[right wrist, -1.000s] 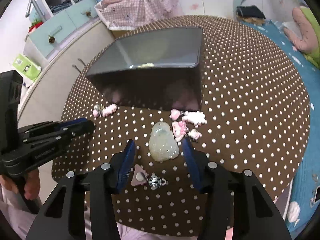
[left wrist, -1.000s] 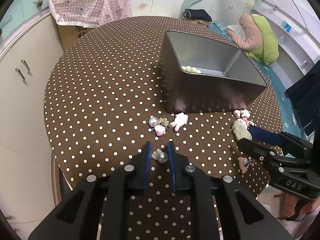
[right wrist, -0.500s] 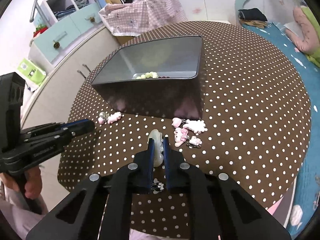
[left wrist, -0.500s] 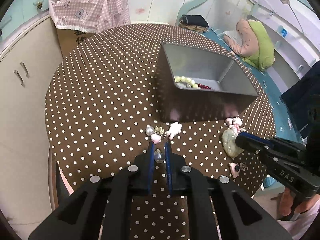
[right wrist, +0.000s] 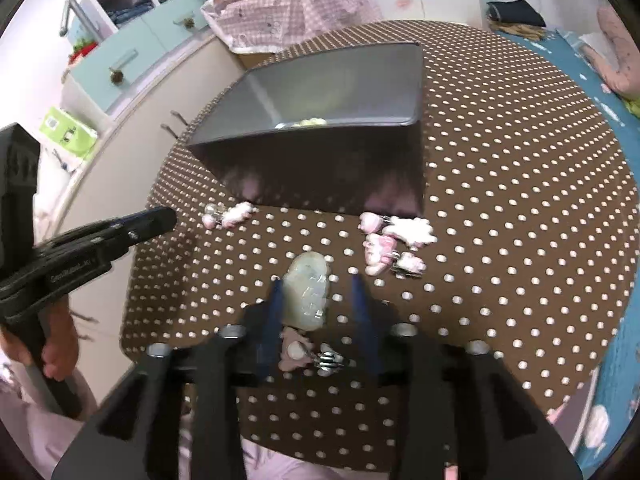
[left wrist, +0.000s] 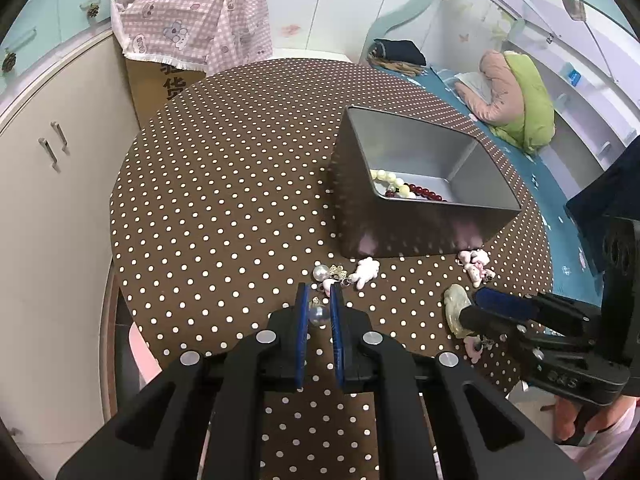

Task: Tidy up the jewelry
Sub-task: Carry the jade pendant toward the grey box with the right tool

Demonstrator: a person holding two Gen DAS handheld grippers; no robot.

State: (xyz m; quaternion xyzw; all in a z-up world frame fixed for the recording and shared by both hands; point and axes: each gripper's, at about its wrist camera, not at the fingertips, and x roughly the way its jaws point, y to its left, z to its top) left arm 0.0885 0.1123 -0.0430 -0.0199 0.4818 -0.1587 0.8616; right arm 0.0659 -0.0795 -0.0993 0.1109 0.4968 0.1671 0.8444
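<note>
Left claw (left wrist: 319, 302): clenching on a pearl earring (left wrist: 320, 313), the pearl sitting between the blue pads just above the polka-dot table (left wrist: 224, 200). Just beyond the fingertips, a second pearl earring (left wrist: 320, 272) is lying beside a white bear charm (left wrist: 367, 273), both close to the near wall of the metal tin (left wrist: 404, 224). Inside the tin, a cream bead bracelet (left wrist: 386, 178) and a dark red bead string (left wrist: 426, 193) are resting against its floor.

Right claw (right wrist: 318, 292): standing released, its blue pads apart on either side of a pale jade pendant (right wrist: 307, 294); the left pad is sitting just beside the pendant's edge, and whether it is touching cannot be told through the blur. Between the claw's fingers, nearer the camera, a pink flower earring (right wrist: 294, 350) and a small silver clip piece (right wrist: 330, 359) are lying on the table. Ahead and to the right, a cluster of pink and white charms (right wrist: 394, 246) is lying against the tin's near corner. In the left wrist view the right claw's tip (left wrist: 466, 314) is appearing directly over the pendant (left wrist: 456, 304).

Surroundings: a pink checked cloth (left wrist: 188, 28) is covering a cardboard box (left wrist: 160, 84) behind the table; cream cabinets (left wrist: 48, 184) are standing at the left.
</note>
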